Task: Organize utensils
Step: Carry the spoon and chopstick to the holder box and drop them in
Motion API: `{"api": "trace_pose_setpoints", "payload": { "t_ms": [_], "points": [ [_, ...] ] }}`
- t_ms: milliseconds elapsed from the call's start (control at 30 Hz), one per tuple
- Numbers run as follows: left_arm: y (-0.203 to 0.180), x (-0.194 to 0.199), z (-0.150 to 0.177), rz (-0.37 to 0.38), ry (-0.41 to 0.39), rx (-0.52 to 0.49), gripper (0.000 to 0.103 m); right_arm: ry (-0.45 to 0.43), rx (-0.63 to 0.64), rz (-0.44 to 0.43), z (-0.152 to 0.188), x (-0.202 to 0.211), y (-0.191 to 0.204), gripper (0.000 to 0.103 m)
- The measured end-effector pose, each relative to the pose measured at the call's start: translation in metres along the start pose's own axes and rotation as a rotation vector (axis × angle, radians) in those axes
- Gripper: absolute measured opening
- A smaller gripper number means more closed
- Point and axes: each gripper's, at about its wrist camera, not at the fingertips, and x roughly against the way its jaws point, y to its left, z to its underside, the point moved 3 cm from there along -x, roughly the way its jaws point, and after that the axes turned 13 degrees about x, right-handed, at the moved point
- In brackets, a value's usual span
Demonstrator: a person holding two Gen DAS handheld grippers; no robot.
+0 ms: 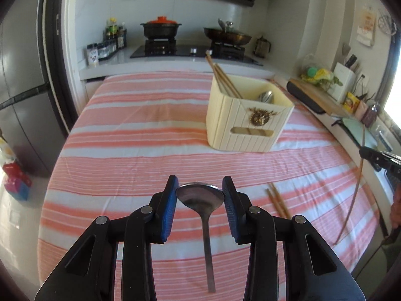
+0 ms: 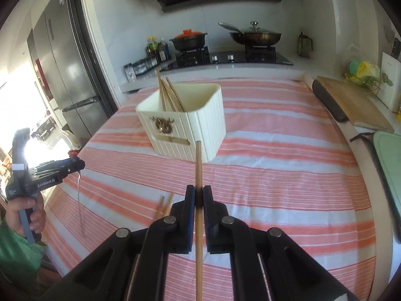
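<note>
My left gripper (image 1: 199, 193) is shut on the bowl of a metal spoon (image 1: 200, 197), whose handle hangs down toward the camera above the striped cloth. My right gripper (image 2: 198, 195) is shut on a wooden chopstick (image 2: 198, 165) that points ahead at the cream utensil box (image 2: 190, 125). In the left wrist view the box (image 1: 240, 125) stands ahead to the right and holds several chopsticks (image 1: 223, 79) and a spoon (image 1: 267, 97). Two loose chopsticks (image 1: 278, 202) lie on the cloth to the right of my left gripper; the same pair (image 2: 164, 207) shows left of my right gripper.
A pink and white striped cloth (image 1: 140, 135) covers the table. Behind it is a stove with a black pot (image 1: 161, 28) and a pan (image 1: 226, 35). A cutting board (image 2: 351, 102) lies along the right counter, a fridge (image 2: 65, 75) stands left. A hand (image 2: 27, 215) holds the left gripper.
</note>
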Motion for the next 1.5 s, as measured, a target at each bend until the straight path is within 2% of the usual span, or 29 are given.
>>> {"api": "trace_pose_setpoints", "payload": {
  "t_ms": [200,433,733,967,1100,1233,1367,1500],
  "points": [
    [-0.014,0.038,-0.003,0.047,-0.059,-0.006,0.036,-0.113,0.009,0.027,-0.010,0.046,0.007,0.006],
    [-0.029,0.059,-0.012,0.075,-0.096,-0.026,0.036,-0.204,0.004,0.060,-0.022,0.072,0.007,0.006],
    [-0.033,0.069,-0.013,0.073,-0.100,-0.040,0.036,-0.225,0.022,0.062,-0.033,0.082,0.008,0.006],
    [-0.036,0.070,-0.026,0.091,-0.090,-0.040,0.036,-0.219,0.021,0.058,-0.035,0.081,0.006,0.006],
    [-0.042,0.075,-0.048,0.118,-0.100,-0.035,0.036,-0.209,0.040,0.057,-0.049,0.075,0.005,0.006],
    [-0.050,0.082,-0.087,0.160,-0.132,-0.021,0.036,-0.227,0.064,0.060,-0.080,0.069,0.002,0.006],
    [-0.066,0.083,-0.135,0.161,-0.208,-0.025,0.036,-0.284,0.082,0.080,-0.126,0.065,-0.005,0.006],
    [-0.082,0.067,-0.177,0.158,-0.275,-0.017,0.036,-0.365,0.099,0.102,-0.171,0.058,-0.010,0.006]
  ]
}}
